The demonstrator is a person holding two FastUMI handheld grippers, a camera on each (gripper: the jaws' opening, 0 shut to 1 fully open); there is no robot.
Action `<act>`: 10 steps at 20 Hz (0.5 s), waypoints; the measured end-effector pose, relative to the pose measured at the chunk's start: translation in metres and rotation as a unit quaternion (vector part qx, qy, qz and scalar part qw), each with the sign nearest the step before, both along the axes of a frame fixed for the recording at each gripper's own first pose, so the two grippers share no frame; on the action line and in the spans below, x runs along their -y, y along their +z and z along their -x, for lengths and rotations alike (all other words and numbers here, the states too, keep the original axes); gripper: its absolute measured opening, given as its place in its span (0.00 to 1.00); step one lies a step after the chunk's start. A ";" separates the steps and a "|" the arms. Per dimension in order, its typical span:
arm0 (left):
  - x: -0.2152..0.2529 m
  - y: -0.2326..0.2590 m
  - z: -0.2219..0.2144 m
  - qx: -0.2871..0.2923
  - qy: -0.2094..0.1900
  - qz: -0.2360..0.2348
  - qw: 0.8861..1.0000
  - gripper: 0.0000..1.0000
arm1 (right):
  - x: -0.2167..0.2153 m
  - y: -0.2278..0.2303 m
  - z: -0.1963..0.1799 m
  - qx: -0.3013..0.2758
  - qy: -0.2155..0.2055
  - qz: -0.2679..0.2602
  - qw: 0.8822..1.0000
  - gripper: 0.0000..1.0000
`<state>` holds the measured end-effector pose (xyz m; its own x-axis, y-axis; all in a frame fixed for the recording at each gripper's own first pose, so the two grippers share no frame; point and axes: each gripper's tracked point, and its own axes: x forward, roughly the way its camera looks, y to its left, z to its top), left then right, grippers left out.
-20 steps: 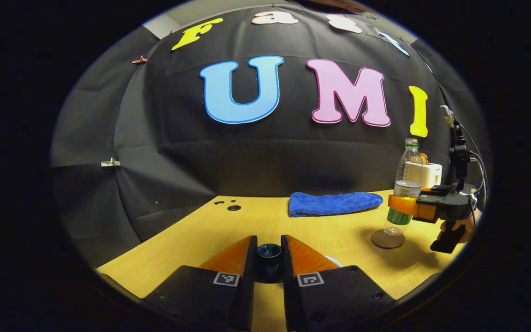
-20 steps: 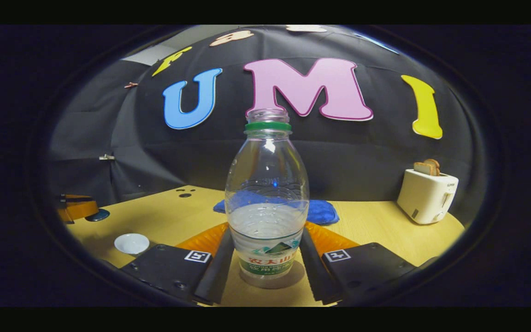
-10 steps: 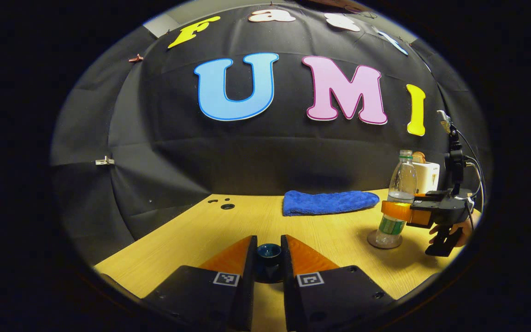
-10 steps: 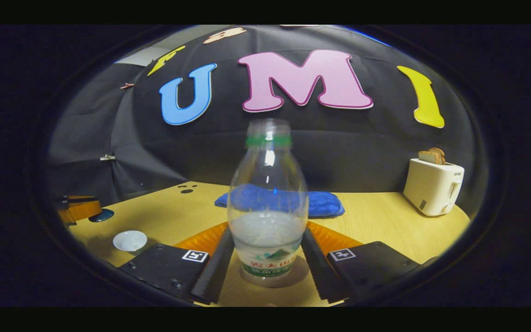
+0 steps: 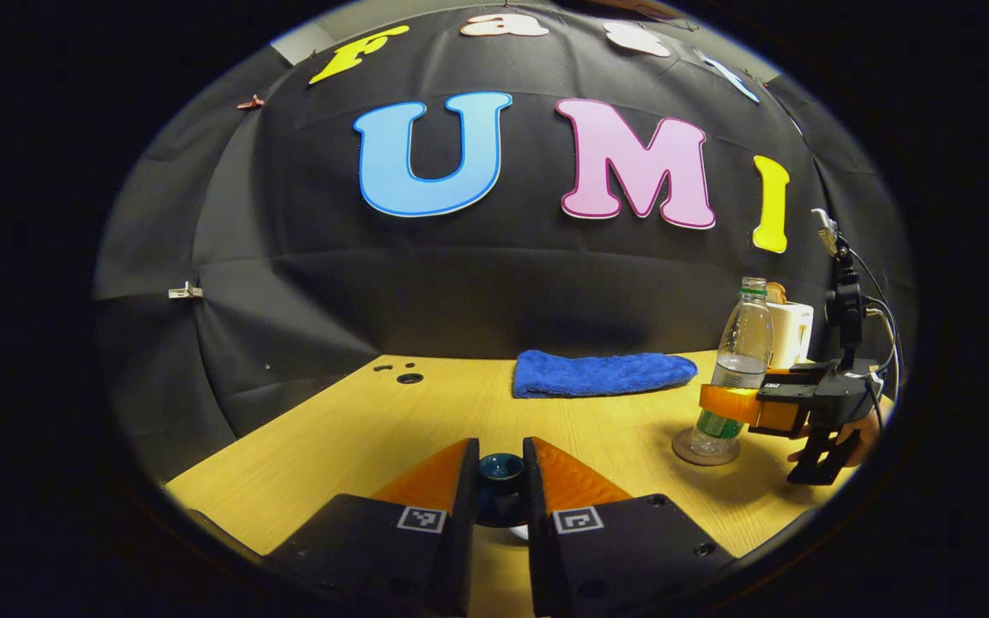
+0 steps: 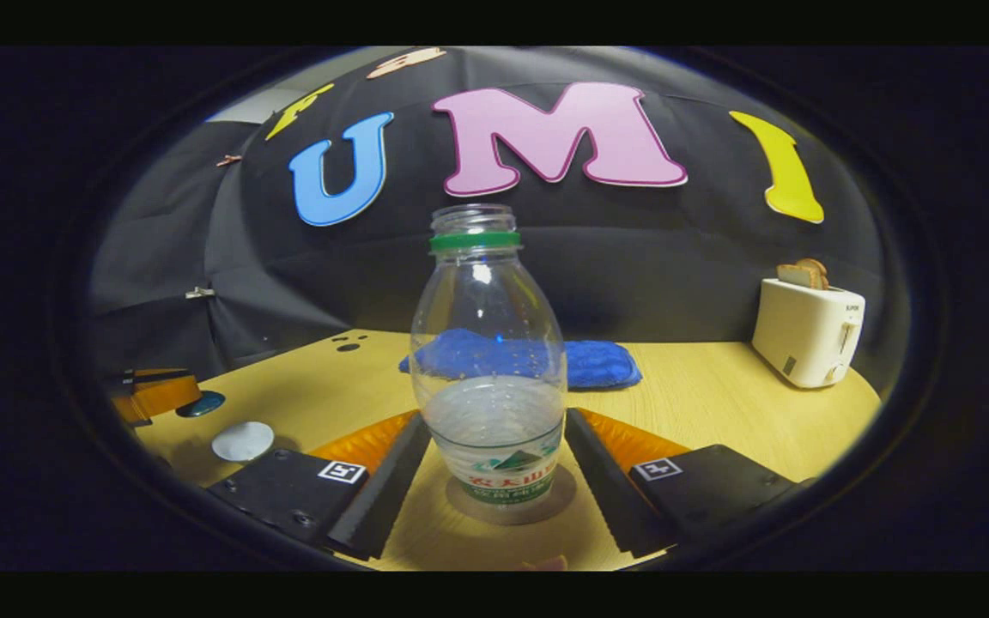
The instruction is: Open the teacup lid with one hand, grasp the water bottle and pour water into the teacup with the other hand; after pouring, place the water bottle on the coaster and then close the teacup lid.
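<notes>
Gripping lid [image 5: 500, 469], left gripper [image 5: 500, 493]; right gripper [image 6: 494, 446] spread, apparently clear of bottle [image 6: 491, 369]

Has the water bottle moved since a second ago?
Yes. In the left gripper view the water bottle has come down: a second ago its base hung above the coaster; now it stands on it, and the right hand-held gripper has opened.

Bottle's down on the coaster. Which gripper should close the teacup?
Left. The left gripper is shut on the dark teacup lid, and the white teacup sits beside it. The right gripper, jaws open, flanks the water bottle on the coaster.
</notes>
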<state>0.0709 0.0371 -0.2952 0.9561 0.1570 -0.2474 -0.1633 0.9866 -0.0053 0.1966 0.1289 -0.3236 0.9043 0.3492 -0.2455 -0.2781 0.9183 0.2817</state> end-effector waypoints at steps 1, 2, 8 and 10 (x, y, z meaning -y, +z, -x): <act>0.002 -0.001 -0.002 -0.001 -0.002 0.001 1.000 0.31 | 0.002 -0.002 0.004 -0.005 0.000 0.001 1.000 0.97; 0.005 -0.005 -0.003 -0.002 -0.003 0.001 1.000 0.31 | 0.005 -0.003 0.008 -0.008 0.000 0.003 1.000 0.97; 0.021 -0.019 -0.010 -0.012 -0.016 0.005 1.000 0.31 | 0.019 -0.010 0.032 -0.027 0.000 0.010 1.000 0.97; 0.025 -0.025 -0.011 -0.017 -0.020 0.008 1.000 0.31 | 0.025 -0.011 0.037 -0.034 -0.004 0.008 0.999 0.97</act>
<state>0.0816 0.0116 -0.3201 0.9527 0.1150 -0.2813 -0.1245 0.9921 -0.0163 0.1593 0.1038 -0.3342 0.8882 0.3378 -0.3114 -0.2517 0.9248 0.2851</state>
